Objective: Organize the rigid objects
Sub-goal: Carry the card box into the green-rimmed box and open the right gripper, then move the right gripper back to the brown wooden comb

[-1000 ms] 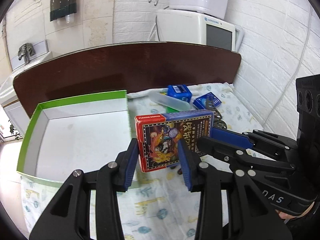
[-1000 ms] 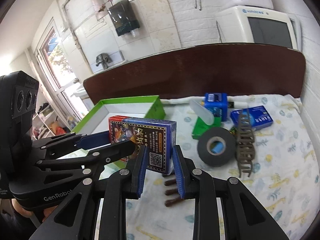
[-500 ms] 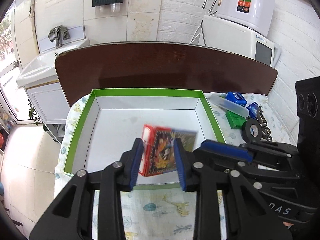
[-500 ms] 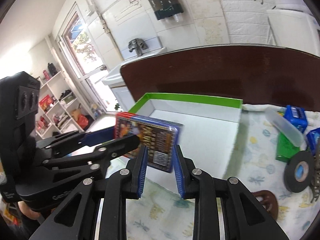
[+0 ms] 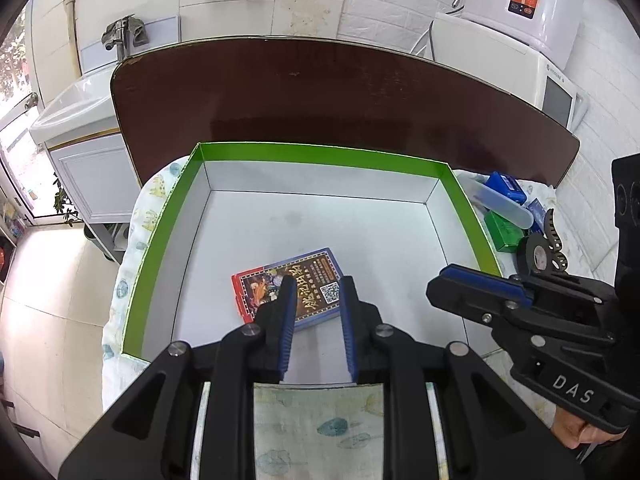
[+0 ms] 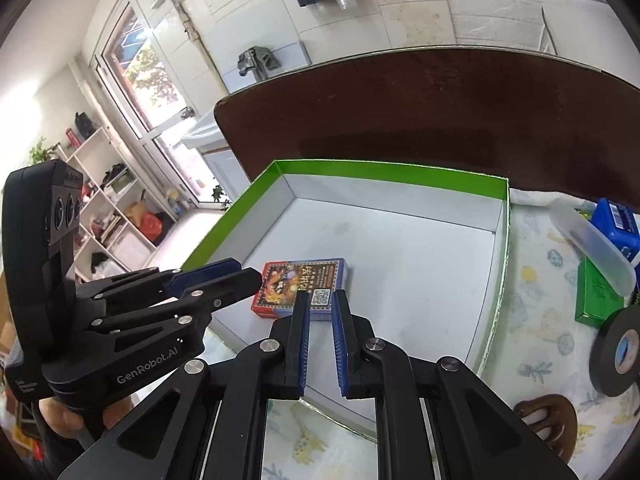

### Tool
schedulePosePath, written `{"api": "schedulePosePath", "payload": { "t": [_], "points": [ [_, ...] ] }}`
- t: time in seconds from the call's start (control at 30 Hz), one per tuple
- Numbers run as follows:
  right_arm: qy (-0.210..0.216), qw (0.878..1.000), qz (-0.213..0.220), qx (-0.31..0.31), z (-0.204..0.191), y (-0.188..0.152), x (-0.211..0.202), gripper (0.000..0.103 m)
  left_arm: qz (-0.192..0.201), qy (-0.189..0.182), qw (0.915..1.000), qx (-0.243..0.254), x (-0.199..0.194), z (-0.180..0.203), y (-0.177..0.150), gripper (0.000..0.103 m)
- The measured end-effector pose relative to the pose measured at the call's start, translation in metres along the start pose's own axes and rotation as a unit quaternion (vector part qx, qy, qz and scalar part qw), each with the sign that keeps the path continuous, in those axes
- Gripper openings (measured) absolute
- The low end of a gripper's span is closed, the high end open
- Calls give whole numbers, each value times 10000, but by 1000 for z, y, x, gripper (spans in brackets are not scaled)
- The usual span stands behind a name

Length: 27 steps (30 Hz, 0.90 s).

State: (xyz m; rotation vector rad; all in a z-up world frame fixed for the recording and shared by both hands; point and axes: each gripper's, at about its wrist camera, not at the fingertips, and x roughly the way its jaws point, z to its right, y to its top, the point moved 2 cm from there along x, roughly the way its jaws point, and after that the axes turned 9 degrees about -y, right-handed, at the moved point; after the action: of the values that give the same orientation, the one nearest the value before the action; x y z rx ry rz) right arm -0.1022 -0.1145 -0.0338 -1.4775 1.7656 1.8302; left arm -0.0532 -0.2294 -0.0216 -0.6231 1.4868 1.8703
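Card box is lying flat in the green tray, both grippers hovering nearly clenched and empty, risking nudging it.

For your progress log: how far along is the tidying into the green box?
Done: one card box lies flat inside the green box. In hand: nothing; the left gripper and right gripper hold nothing. Left: the tape roll, blue box, green packet and brown clip still sit outside on the cloth.
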Motion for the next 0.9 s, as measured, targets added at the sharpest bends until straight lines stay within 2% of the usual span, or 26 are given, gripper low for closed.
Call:
{"api": "schedulePosePath", "payload": {
  "t": [0.2, 0.37, 0.67, 0.9],
  "points": [
    [-57, 9999, -88, 63, 12, -10, -7, 14, -50, -73, 9999, 147, 1, 22, -2, 27],
    [-189, 9994, 58, 271, 35, -17, -31, 14, 14, -138, 9992, 370, -1, 51, 0, 37],
    [-631, 9941, 274, 838, 102, -42, -82, 14, -31, -373, 9943, 1002, 7, 126, 4, 38],
    [-1020, 9830, 160, 1520, 166, -76, -106, 14, -287, -498, 9882, 1423, 33, 177, 3, 38]
  ]
}}
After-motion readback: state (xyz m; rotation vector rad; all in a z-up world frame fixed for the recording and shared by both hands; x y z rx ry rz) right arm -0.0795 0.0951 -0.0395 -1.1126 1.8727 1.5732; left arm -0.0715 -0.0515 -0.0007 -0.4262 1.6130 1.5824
